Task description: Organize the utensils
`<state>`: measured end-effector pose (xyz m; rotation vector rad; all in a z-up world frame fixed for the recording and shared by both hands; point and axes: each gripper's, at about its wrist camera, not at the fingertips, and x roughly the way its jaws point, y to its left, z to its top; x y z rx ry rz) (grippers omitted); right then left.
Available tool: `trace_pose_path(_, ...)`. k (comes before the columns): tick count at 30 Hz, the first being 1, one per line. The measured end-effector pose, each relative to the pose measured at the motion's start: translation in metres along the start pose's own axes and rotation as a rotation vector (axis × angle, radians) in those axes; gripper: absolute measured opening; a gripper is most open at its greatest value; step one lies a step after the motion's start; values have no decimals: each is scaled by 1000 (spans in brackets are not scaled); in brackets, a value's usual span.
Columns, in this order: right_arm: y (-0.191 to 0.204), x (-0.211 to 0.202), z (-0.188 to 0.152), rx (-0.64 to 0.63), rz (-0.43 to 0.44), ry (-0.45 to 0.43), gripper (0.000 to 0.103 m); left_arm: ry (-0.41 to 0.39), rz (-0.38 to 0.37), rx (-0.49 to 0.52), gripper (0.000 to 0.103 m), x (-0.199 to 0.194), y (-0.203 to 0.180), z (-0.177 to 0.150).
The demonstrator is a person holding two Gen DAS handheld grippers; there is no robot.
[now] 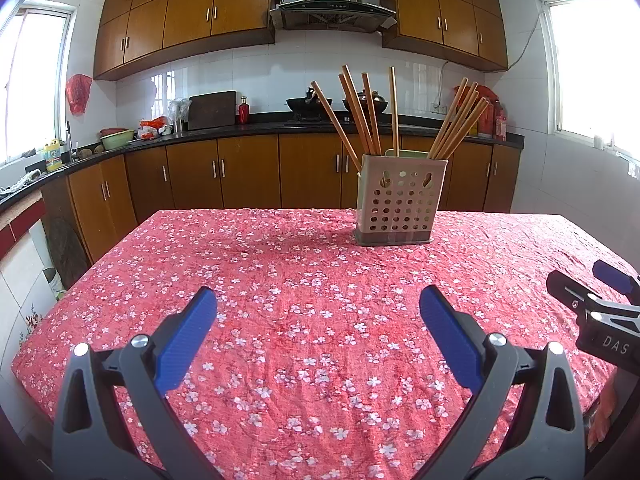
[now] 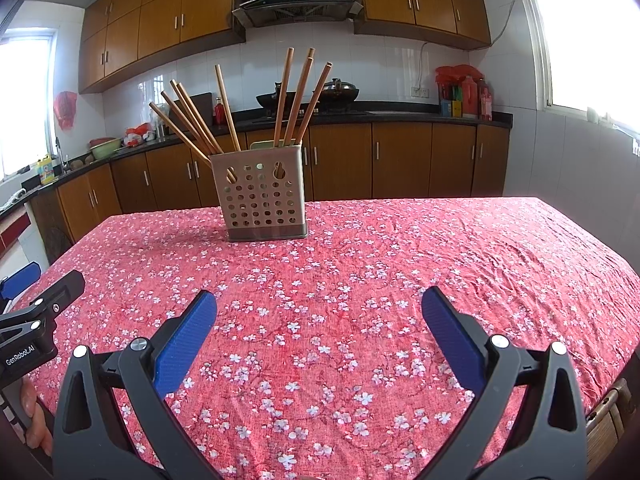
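Observation:
A beige perforated utensil holder (image 1: pixel 400 200) stands upright on the far side of the table; it also shows in the right wrist view (image 2: pixel 262 196). Several wooden chopsticks (image 1: pixel 360 114) stand in it, leaning left and right (image 2: pixel 296 100). My left gripper (image 1: pixel 318 308) is open and empty, low over the red cloth, well short of the holder. My right gripper (image 2: pixel 319 308) is open and empty too, beside the left one. Each gripper shows at the edge of the other's view: the right one (image 1: pixel 600 300) and the left one (image 2: pixel 36 300).
A red tablecloth with white flowers (image 1: pixel 300 320) covers the table, also in the right wrist view (image 2: pixel 400 280). Kitchen counters with brown cabinets (image 1: pixel 248 172), woks and a range hood (image 1: pixel 332 4) stand behind. A wicker chair (image 2: pixel 608 420) is at the table's right edge.

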<state>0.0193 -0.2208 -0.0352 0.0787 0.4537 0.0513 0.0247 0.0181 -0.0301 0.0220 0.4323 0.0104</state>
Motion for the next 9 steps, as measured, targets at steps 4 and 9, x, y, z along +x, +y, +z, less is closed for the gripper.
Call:
trace_pose_path(4, 0, 1, -1, 2, 0, 1, 101, 9, -3, -1, 99, 1, 1, 0)
trace_pose_path(9, -1, 0, 0, 3, 0, 1, 101, 11, -6, 3, 99, 1, 0, 1)
